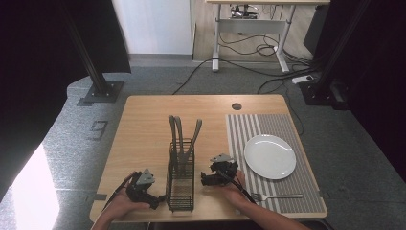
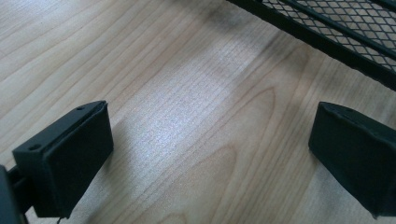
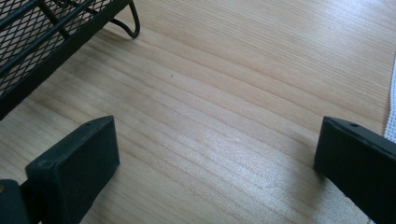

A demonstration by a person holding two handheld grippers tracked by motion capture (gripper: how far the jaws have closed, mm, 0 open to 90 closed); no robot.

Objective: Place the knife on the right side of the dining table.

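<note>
1. While both grippers rest on the table in the high view, the mesh caddy point(image 1: 181, 173) stands between the left gripper point(image 1: 152, 201) and right gripper point(image 1: 205, 179), cutlery upright inside; a fork point(image 1: 276, 196) lies by the plate point(image 1: 270, 156), probably placed already.
2. Left gripper view: jaws spread, nothing held, caddy just ahead.
3. Right gripper view: jaws wide, empty, caddy beside.

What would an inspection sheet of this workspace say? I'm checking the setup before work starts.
Surface: wooden table, striped mat on its right side.
Job's things: wire rack holding utensils; white plate and fork on the mat.
Clutter: nothing seen.
Grippers: left gripper and right gripper open, empty, flanking the rack.
Cables: cables on the floor beyond the table.
Surroundings: desk, dark posts.
</note>
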